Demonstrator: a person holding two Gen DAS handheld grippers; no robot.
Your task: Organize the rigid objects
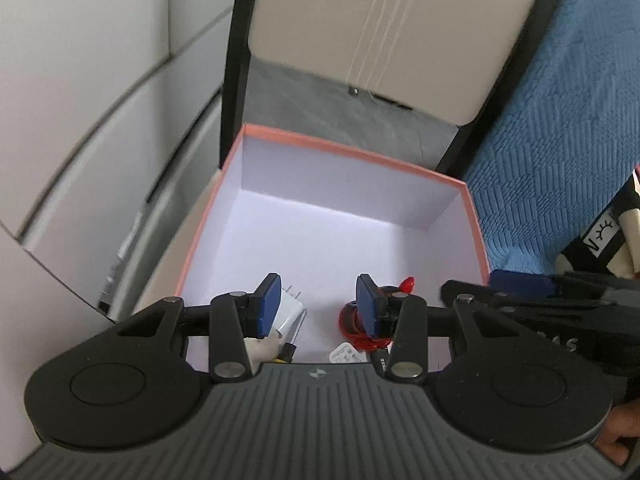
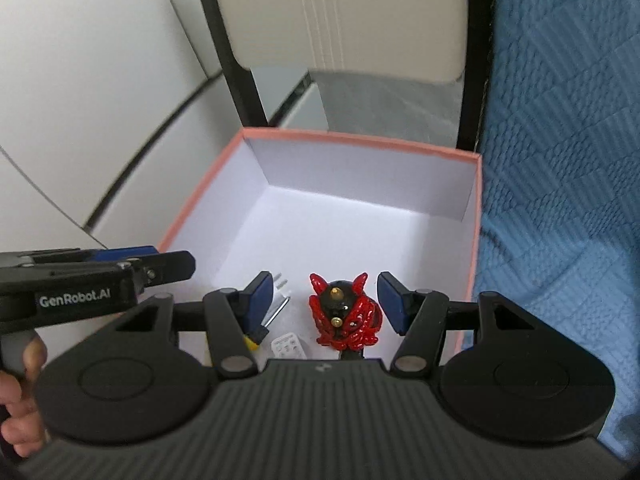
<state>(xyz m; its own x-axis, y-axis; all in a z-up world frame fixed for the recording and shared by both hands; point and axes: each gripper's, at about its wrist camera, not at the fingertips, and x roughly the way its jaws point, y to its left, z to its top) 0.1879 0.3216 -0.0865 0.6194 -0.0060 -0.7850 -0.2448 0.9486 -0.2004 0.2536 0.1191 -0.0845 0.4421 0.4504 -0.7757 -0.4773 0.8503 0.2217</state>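
A pink-rimmed box (image 1: 352, 152) (image 2: 360, 138) with a white inside stands on a chair. In its near part lie a red and black horned figurine (image 2: 342, 314) (image 1: 360, 320), a white plug adapter (image 1: 290, 312) (image 2: 278, 300), a small white remote (image 2: 289, 346) (image 1: 346, 354) and a yellow-black piece (image 2: 254, 340). My left gripper (image 1: 318, 306) is open and empty above the box's near part. My right gripper (image 2: 326, 306) is open, its pads either side of the figurine without touching it. Each gripper shows at the edge of the other's view (image 2: 100, 280) (image 1: 540, 304).
A cream chair back (image 1: 380, 32) with black frame rises behind the box. A blue textured cloth (image 2: 560, 160) lies to the right. White cabinet panels (image 1: 80, 120) stand to the left. A black and cream object (image 1: 608, 232) lies on the cloth.
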